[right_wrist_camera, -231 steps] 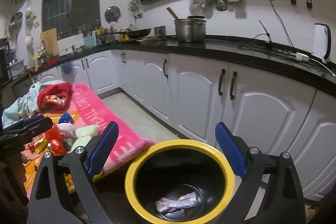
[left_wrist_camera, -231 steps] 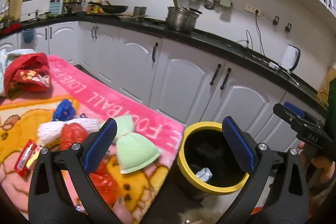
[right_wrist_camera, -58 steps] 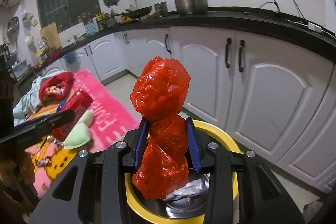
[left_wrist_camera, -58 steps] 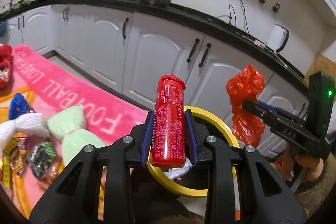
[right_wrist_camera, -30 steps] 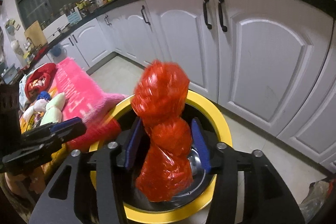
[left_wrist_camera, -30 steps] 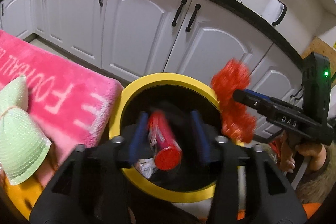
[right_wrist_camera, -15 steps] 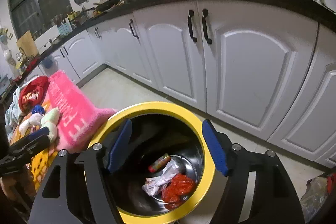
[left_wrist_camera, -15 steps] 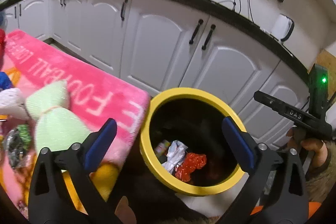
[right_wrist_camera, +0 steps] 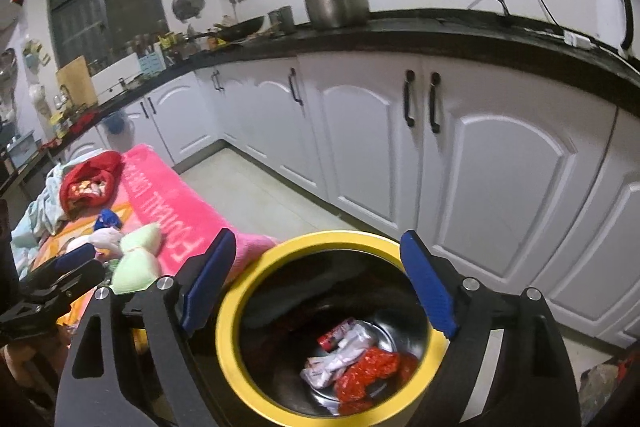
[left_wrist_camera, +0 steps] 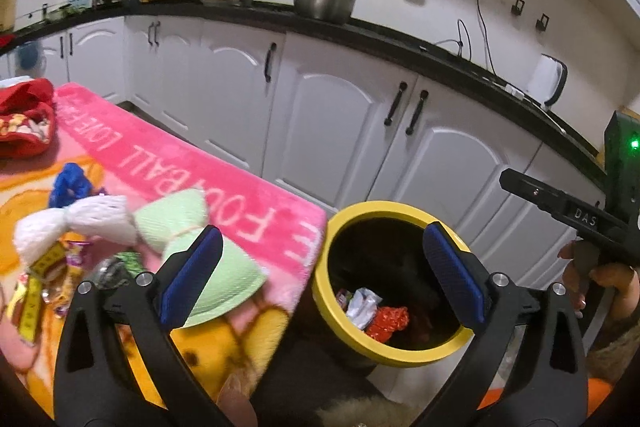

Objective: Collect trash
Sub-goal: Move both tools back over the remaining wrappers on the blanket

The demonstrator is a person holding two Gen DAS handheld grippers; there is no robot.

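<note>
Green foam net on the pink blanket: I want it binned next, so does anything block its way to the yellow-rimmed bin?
Nothing visible does. The green foam net lies near the blanket's edge, and the bin stands open beside it.

Red can point(right_wrist_camera: 334, 335) and red bag point(right_wrist_camera: 366, 371) now apparently lie in bin point(right_wrist_camera: 240, 367); both grippers emptied.

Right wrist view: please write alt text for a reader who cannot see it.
The right gripper, empty and with its jaws opening, hangs above a yellow-rimmed bin holding a red plastic bag and crumpled wrappers. To the left lies a pink blanket with more trash; white kitchen cabinets stand behind.
</note>
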